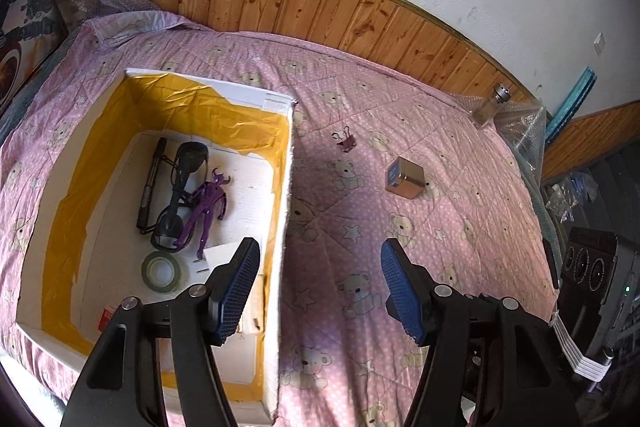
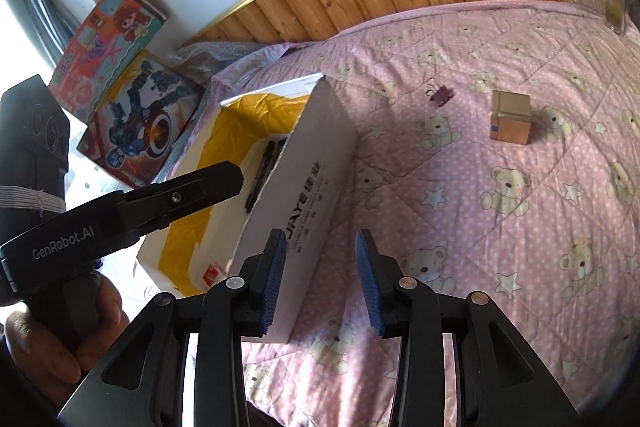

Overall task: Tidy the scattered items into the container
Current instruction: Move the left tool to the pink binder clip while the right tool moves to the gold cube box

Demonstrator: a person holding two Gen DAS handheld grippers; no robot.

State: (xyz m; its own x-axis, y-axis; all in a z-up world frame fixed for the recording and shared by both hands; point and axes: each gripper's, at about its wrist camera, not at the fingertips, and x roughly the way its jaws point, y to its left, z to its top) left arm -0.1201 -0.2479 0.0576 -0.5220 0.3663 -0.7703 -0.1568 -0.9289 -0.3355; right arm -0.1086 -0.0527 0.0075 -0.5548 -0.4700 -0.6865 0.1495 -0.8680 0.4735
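While both tools gape empty, left tool (image 1: 320,283) and right tool (image 2: 322,279) hover near the white yellow-lined cardboard box (image 1: 280,211); a gold metal cube (image 1: 404,179) lies far right on the pink bear-print bed quilt (image 1: 440,247).

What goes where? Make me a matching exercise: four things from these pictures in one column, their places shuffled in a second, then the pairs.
Things:
1. purple toy figure
2. binder clip
3. glass jar
4. tape roll

Places:
A. on the quilt, just beyond the box's far right corner
B. at the quilt's far edge, by the wood panelling
C. in the box, lying against the black goggles
D. in the box, near end, flat on the floor

Pairs: 1-C, 2-A, 3-B, 4-D
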